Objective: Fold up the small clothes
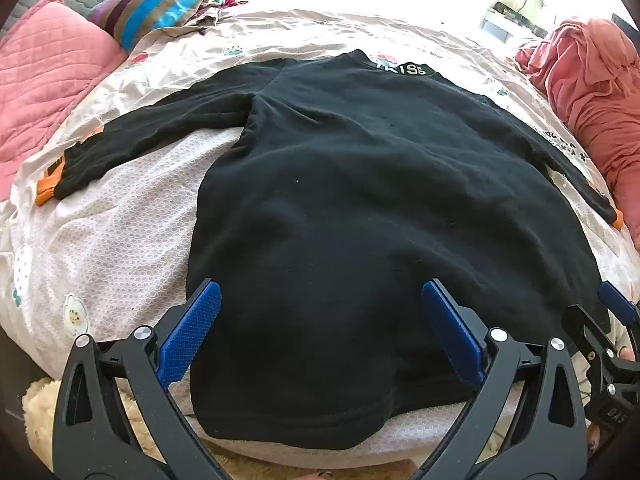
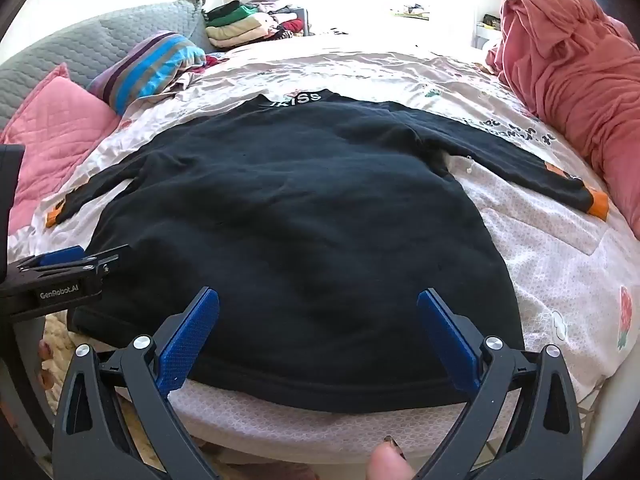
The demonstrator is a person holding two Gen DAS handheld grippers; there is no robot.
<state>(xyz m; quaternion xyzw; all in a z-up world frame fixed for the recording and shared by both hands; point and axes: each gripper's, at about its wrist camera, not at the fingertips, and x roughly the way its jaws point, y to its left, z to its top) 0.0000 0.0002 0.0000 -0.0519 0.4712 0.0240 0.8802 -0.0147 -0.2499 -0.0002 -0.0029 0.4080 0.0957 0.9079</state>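
A black long-sleeved sweater (image 1: 360,208) (image 2: 288,216) with orange cuffs lies flat and back-up on the bed, collar at the far side, both sleeves spread outward. Its left sleeve (image 1: 132,140) ends in an orange cuff (image 1: 48,190); the right sleeve (image 2: 512,156) ends in an orange cuff (image 2: 598,203). My left gripper (image 1: 320,308) hovers open over the hem's left half, nothing between its blue pads. My right gripper (image 2: 318,312) stands open above the hem's right half, also holding nothing. The right gripper's tip shows at the left view's right edge.
The bed sheet (image 1: 120,232) is pale with flower prints. Pink quilted pillows (image 1: 44,72), a striped cushion (image 2: 148,68) and a stack of folded clothes (image 2: 244,24) sit at the far left. A heap of salmon cloth (image 2: 576,64) lies along the right. A fingertip (image 2: 390,464) shows below.
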